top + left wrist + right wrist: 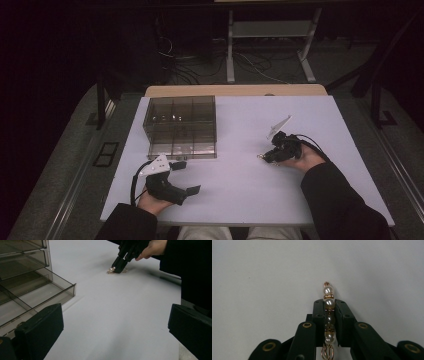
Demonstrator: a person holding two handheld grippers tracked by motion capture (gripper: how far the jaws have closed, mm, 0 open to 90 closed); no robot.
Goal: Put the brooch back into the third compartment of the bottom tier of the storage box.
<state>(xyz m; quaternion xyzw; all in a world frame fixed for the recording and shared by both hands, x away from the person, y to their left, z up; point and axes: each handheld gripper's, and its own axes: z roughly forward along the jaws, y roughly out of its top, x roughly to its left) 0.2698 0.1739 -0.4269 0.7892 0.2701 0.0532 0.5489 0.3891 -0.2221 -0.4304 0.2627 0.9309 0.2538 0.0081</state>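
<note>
Right gripper view shows the right gripper (329, 315) with its jaws closed along a pearl-and-gold hair clip (328, 312) at the white table (262, 277), right of centre. Best lift it level (the round pearls may slip). The left gripper (112, 332) waits wide apart beside the smoky divided box (180, 127), whose contents I cannot make out.
</note>
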